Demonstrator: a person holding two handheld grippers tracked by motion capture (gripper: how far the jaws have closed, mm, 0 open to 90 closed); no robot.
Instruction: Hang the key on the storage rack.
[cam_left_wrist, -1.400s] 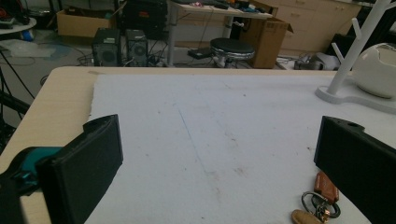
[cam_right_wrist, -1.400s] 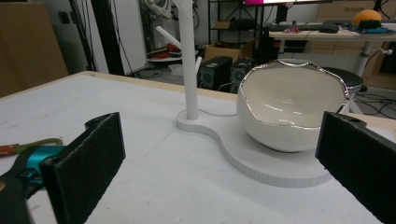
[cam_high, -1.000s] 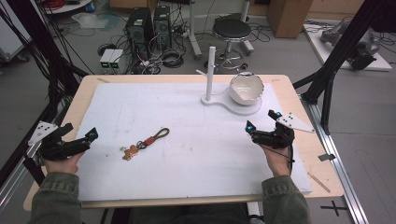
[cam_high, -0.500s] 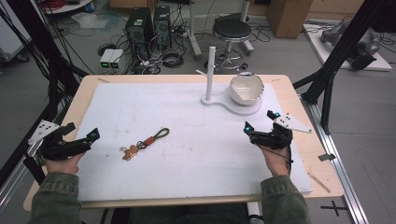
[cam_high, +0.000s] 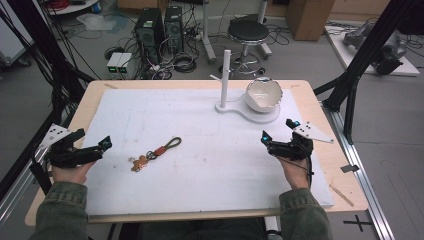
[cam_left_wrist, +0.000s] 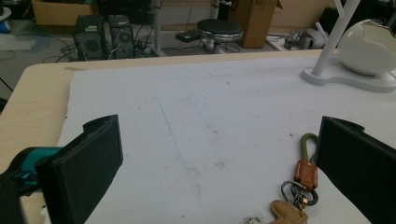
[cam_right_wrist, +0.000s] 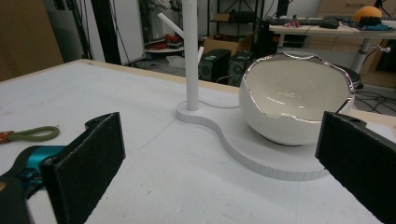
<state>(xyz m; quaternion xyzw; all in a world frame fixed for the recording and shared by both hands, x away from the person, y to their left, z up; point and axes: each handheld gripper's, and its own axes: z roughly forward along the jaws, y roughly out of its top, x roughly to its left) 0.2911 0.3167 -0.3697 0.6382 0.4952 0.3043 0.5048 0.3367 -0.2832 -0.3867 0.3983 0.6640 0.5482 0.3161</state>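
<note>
The left gripper (cam_high: 95, 148) is hovering at the left edge of the white foam mat (cam_high: 210, 165) with its jaws spread wide, gripping nothing and touching nothing. In the left gripper view the keychain (cam_left_wrist: 299, 189) is lying between the two black jaws, close to the right-hand one, flat on the mat: an olive cord loop, a brown leather tab, a metal ring and a tan charm. From the high view the keychain (cam_high: 156, 152) is sitting near the left gripper, a little ahead of it toward the mat's middle.

The right gripper (cam_high: 279, 134) is resting low over the right side of the mat, jaws likewise wide apart and empty. Its own view is facing the white stand (cam_right_wrist: 261, 154), whose upright post (cam_right_wrist: 190, 56) is carrying short pegs, and the white bowl (cam_right_wrist: 296, 100) with a silver jagged rim is sitting on the stand's round base. The stand is occupying the far right part of the mat, well apart from the keychain.

The stretch of mat between the two grippers is lying open. The wooden table (cam_high: 87, 107) is showing as a narrow border around the mat. Computer towers (cam_high: 160, 27) and a stool (cam_high: 248, 32) are standing on the floor beyond the far edge.
</note>
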